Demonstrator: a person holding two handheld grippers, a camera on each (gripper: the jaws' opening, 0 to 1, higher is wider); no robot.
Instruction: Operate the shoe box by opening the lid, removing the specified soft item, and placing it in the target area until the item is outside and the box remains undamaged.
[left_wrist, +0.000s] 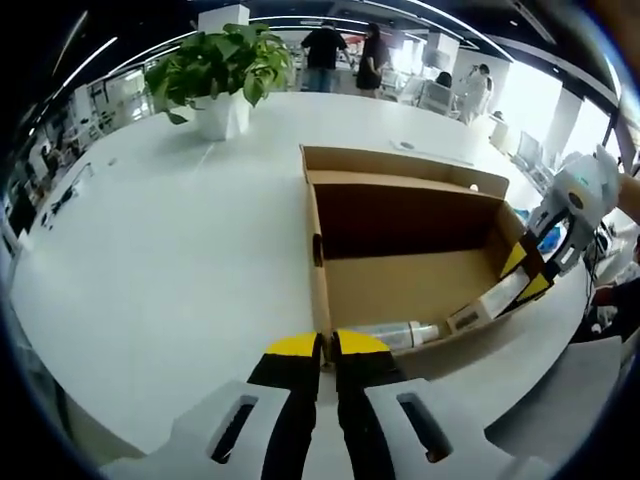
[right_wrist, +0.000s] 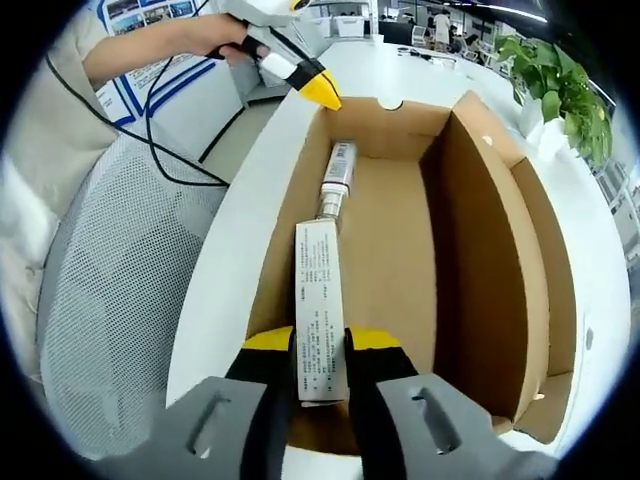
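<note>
Now the box (left_wrist: 410, 250) is seen lying open on the white bench (left_wrist: 180, 260), its lid (left_wrist: 400, 165) folded back on the far side in the left gripper view. Inside the box, a long white carton (right_wrist: 320, 305) is being pinched: the right gripper (right_wrist: 320, 365) has its fingers pressed against the carton's two sides at the near end, as seen in the right gripper view. Beyond the carton, a tube (right_wrist: 335, 180) is laid along the box floor, end to end with the carton; whether the two touch cannot be told.

In the left gripper view the same carton (left_wrist: 490, 300) is seen at the right end of the box, gripped by the right gripper (left_wrist: 527, 275), and the tube (left_wrist: 395, 333) lies against the near wall. The left gripper (left_wrist: 328, 348) is held at the near-left corner of the box, its yellow-tipped fingers drawn close around the cardboard edge there. From the right gripper view that gripper (right_wrist: 318, 88) is seen at the far-left rim of the box, held by a hand (right_wrist: 215, 35).

A potted plant (left_wrist: 222, 75) stands on the bench well beyond the box. A mesh chair (right_wrist: 130, 300) is seen beside the bench, left of the box in the right gripper view. People (left_wrist: 340, 55) stand in the background past the plant.
</note>
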